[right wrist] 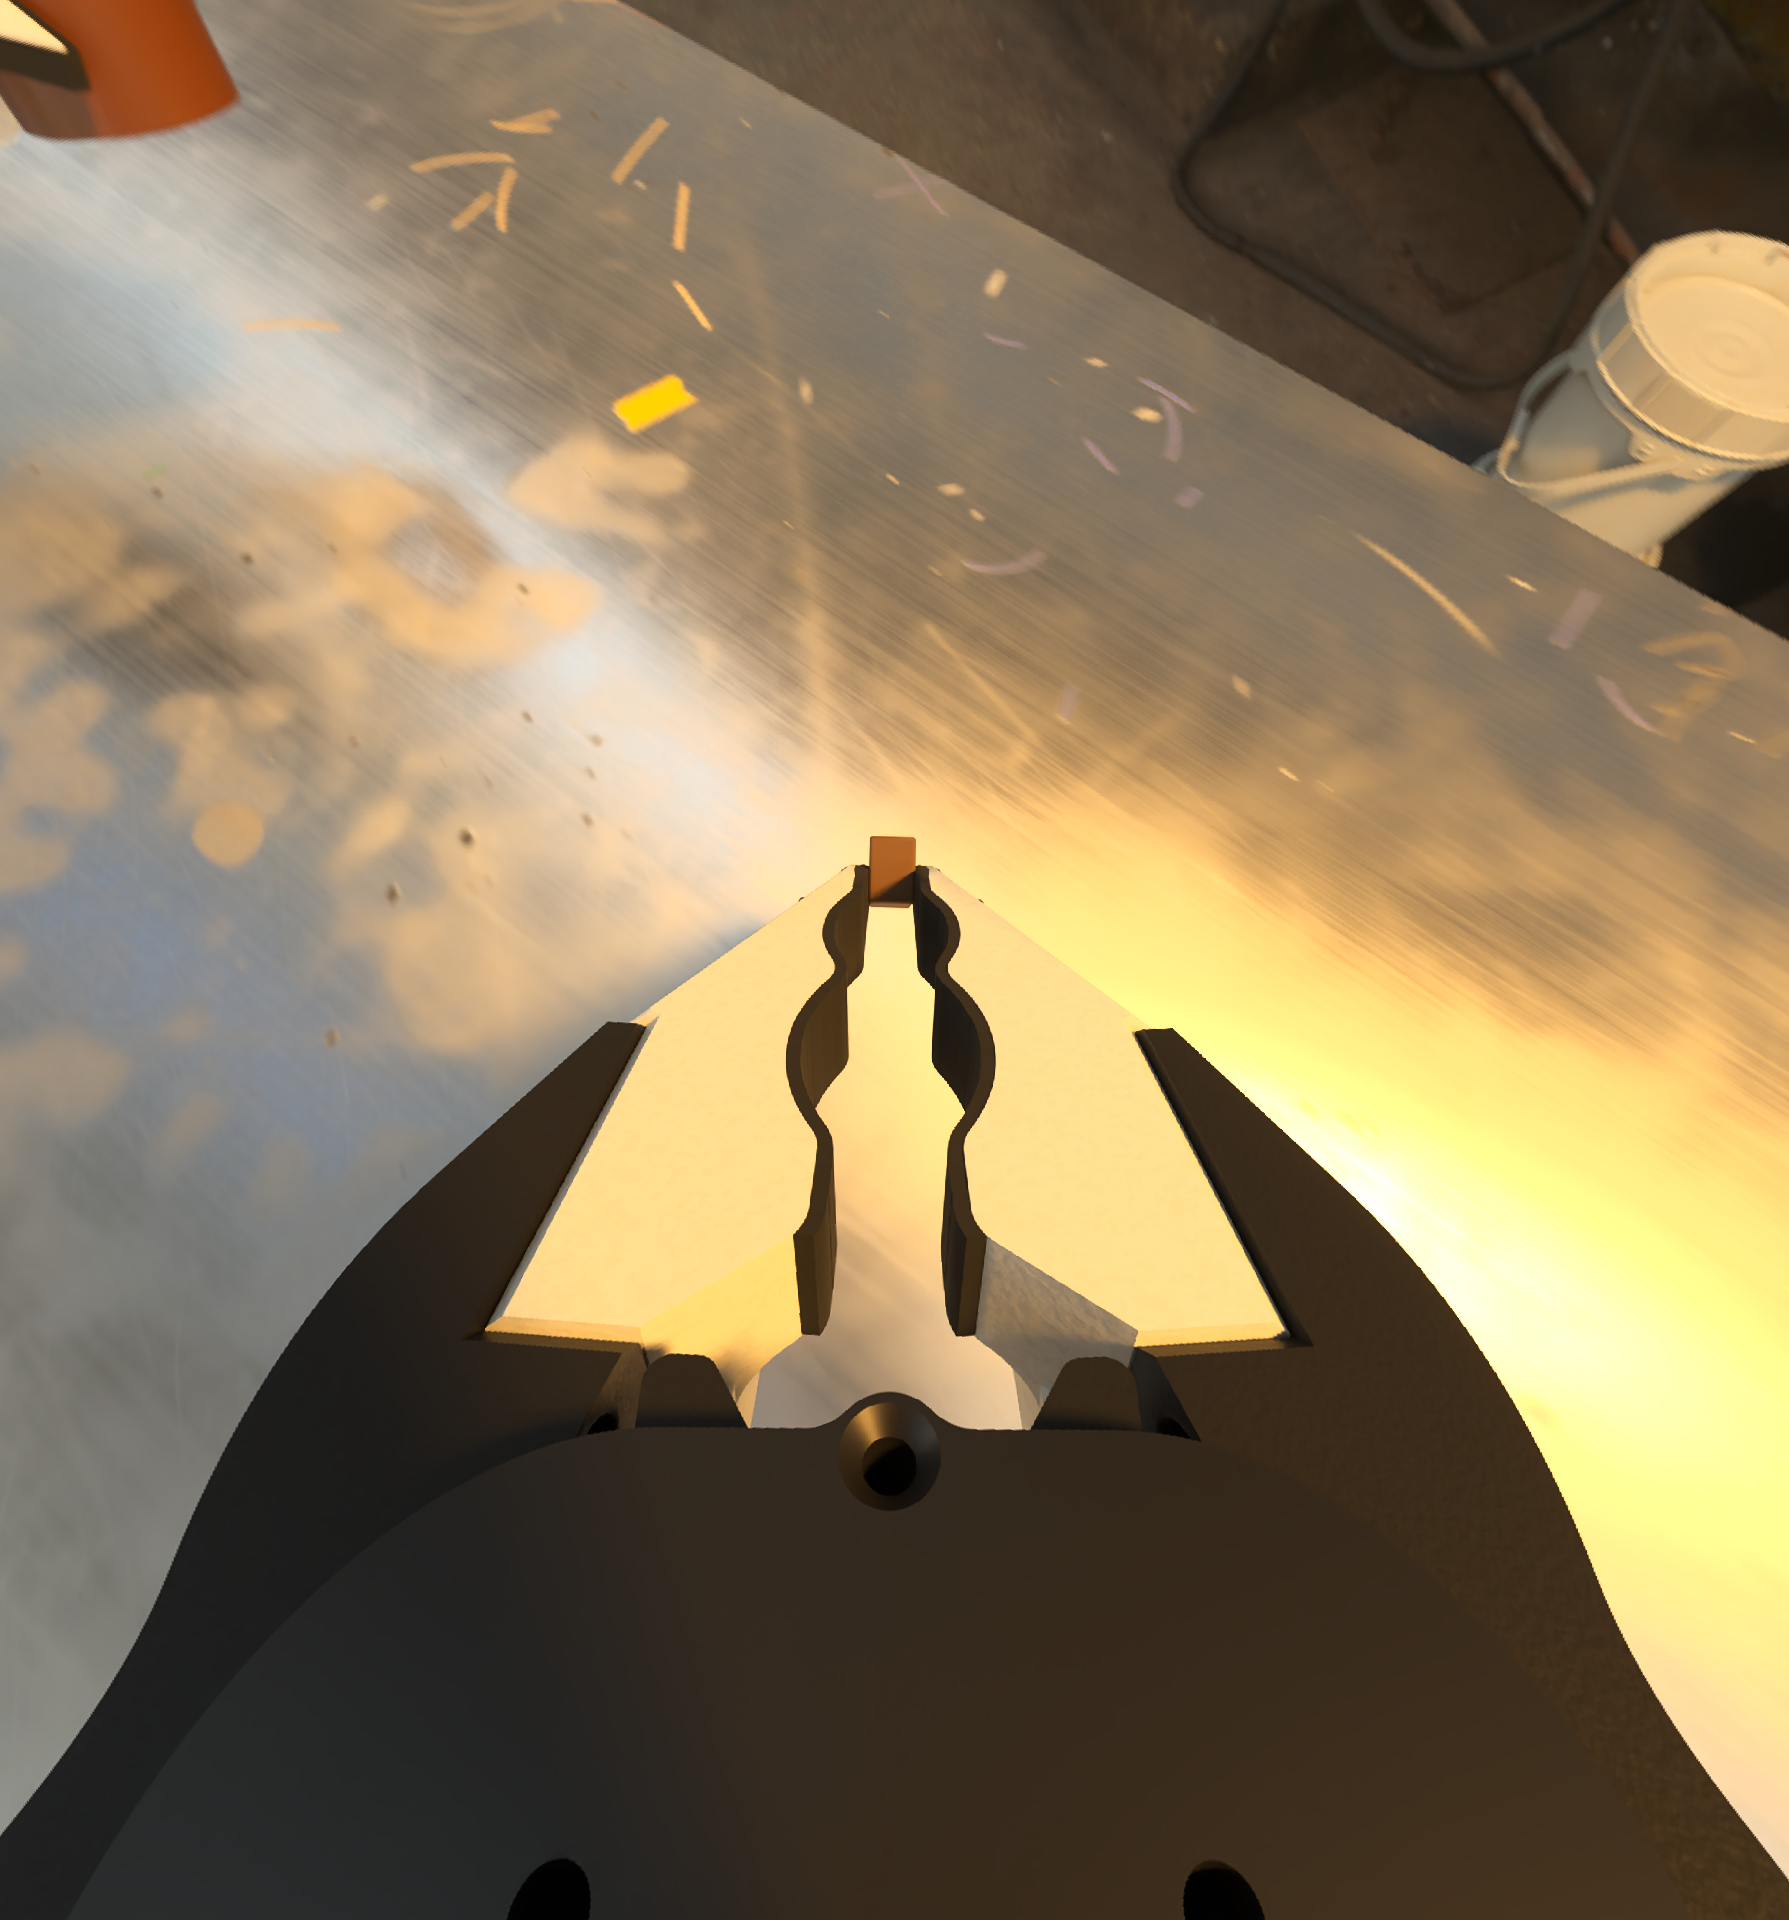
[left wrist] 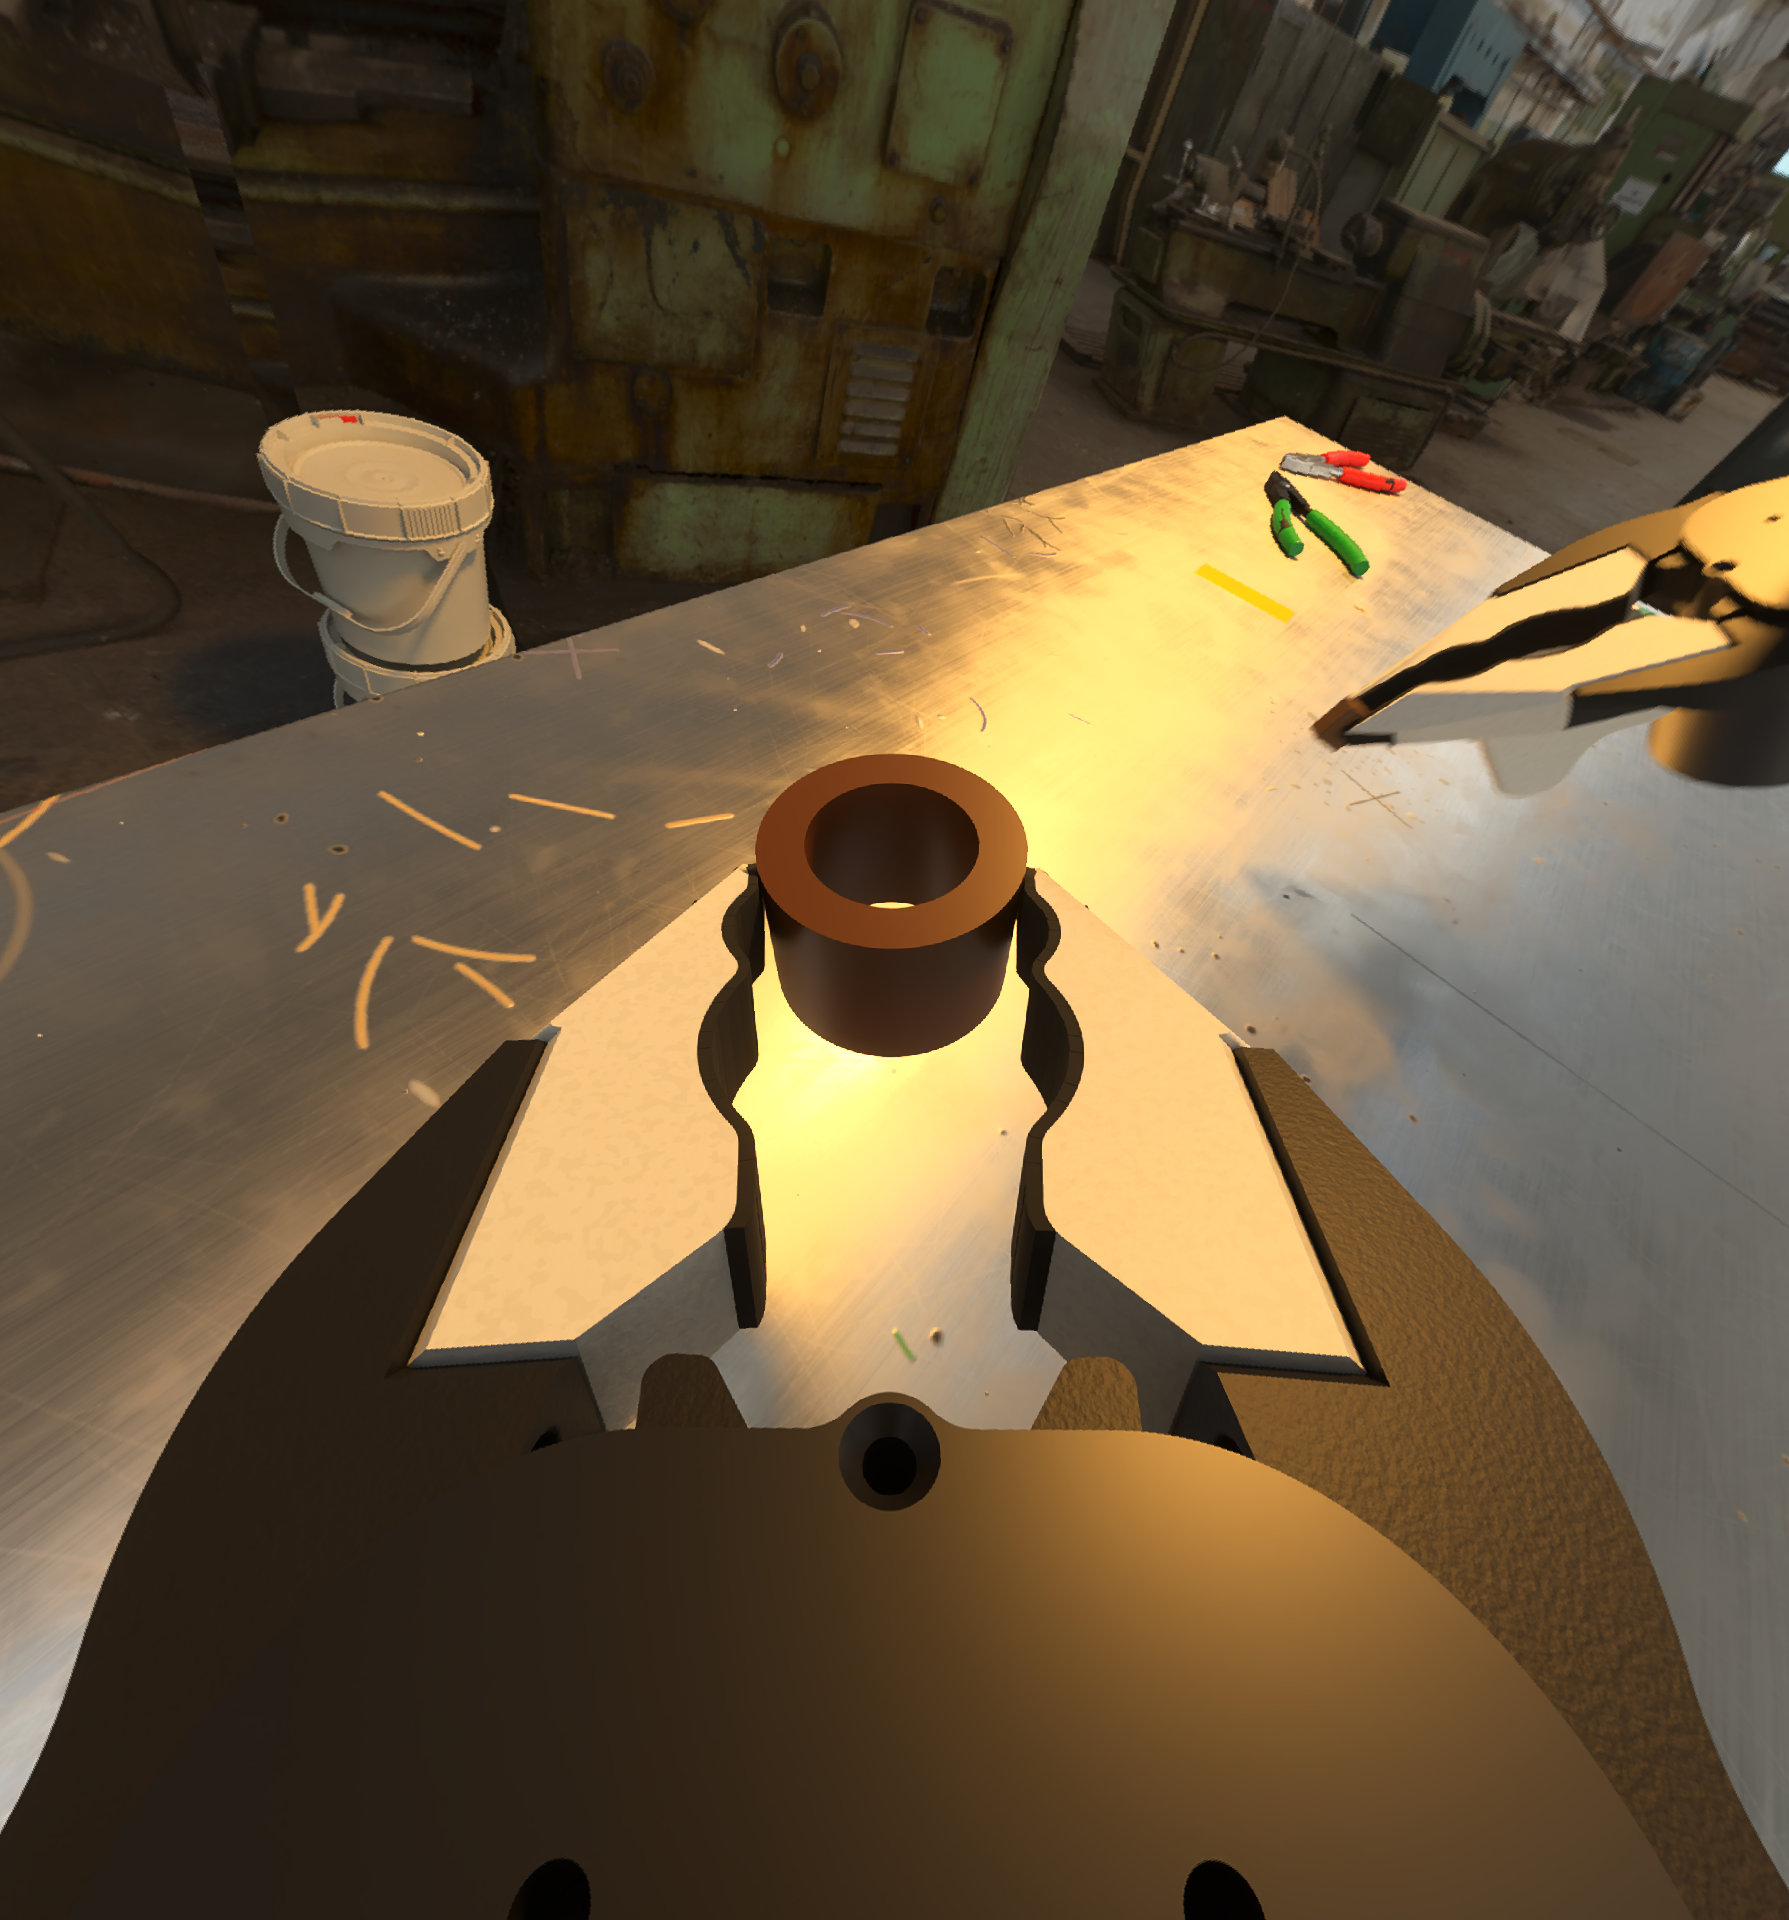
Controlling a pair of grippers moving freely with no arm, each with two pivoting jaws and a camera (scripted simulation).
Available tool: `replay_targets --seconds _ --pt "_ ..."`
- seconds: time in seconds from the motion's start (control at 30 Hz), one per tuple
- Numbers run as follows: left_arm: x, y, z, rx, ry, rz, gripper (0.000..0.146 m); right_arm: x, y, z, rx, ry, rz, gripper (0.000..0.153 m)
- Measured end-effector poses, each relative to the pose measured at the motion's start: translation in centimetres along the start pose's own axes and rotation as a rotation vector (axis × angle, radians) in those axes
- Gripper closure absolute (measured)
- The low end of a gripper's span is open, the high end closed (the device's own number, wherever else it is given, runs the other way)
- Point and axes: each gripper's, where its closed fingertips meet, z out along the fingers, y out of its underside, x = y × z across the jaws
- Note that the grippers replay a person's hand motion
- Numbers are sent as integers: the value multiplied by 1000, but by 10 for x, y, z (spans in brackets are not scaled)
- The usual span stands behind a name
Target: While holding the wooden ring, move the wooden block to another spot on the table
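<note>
My left gripper (left wrist: pixel 890 914) is shut on the brown wooden ring (left wrist: pixel 890 956), gripped by its sides at the fingertips, hole facing up, above the metal table (left wrist: pixel 557 1039). My right gripper (right wrist: pixel 891 883) is shut on the small wooden block (right wrist: pixel 891 860), pinched at the very fingertips over the table (right wrist: pixel 454 623). In the left wrist view the right gripper (left wrist: pixel 1352 722) shows at the right with the block (left wrist: pixel 1337 719) at its tips. In the right wrist view the ring (right wrist: pixel 142 62) shows at the top left corner, partly cut off.
Red-handled pliers (left wrist: pixel 1347 473) and green-handled pliers (left wrist: pixel 1321 535) lie at the table's far right. A yellow strip (left wrist: pixel 1245 594) lies near them. A white lidded bucket (left wrist: pixel 381 540) stands on the floor beyond the table edge; it also shows in the right wrist view (right wrist: pixel 1700 384).
</note>
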Motion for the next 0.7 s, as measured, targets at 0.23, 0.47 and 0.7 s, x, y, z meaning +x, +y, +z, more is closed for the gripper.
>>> replay_targets --seconds 0.23,0.47,0.7 --pt "-3 -2 -1 22 -30 4 97 -18 3 35 45 57 16 145" --pt "-4 5 9 -51 11 -50 97 -23 23 38 -51 16 -9 145" --pt "-3 -8 2 42 68 -102 97 -30 27 41 -88 -42 33 145"
